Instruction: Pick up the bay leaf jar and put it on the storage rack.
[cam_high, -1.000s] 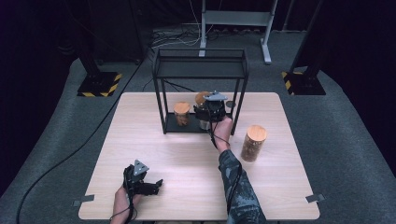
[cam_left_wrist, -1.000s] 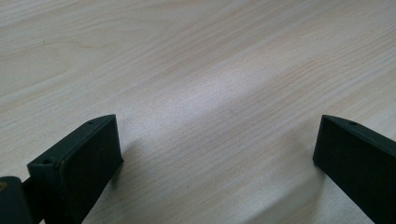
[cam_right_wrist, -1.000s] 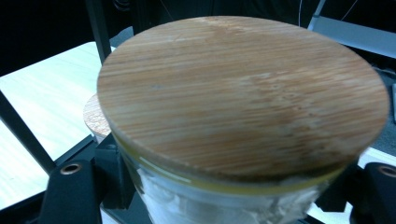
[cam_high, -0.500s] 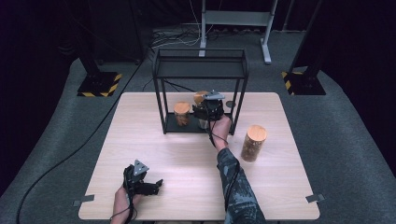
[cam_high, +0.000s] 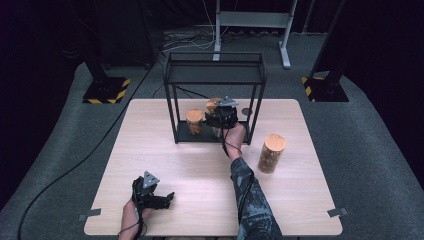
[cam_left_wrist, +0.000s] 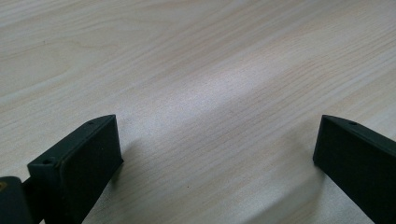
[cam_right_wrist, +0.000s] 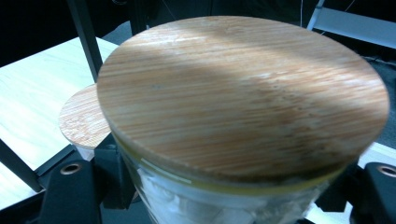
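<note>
1. A wire rack (cam_high: 215, 95) stands on the table (cam_high: 150, 150), at its far middle.
2. Two lidded jars sit on the rack's bottom shelf: one at left (cam_high: 195, 121), another (cam_high: 214, 106) to its right.
3. A third jar (cam_high: 271, 153) stands on the table right of the rack, well apart.

My work surface is a pale wood-grain counter (cam_high: 165, 165) standing on grey carpet (cam_high: 370, 150). Surroundings beyond are dark. Two black stand bases with yellow-black hazard striping (cam_high: 106, 91) flank the far side. A grey metal frame (cam_high: 254, 20) stands behind, with loose cables (cam_high: 187, 44) on the floor. Light falls from overhead.
</note>
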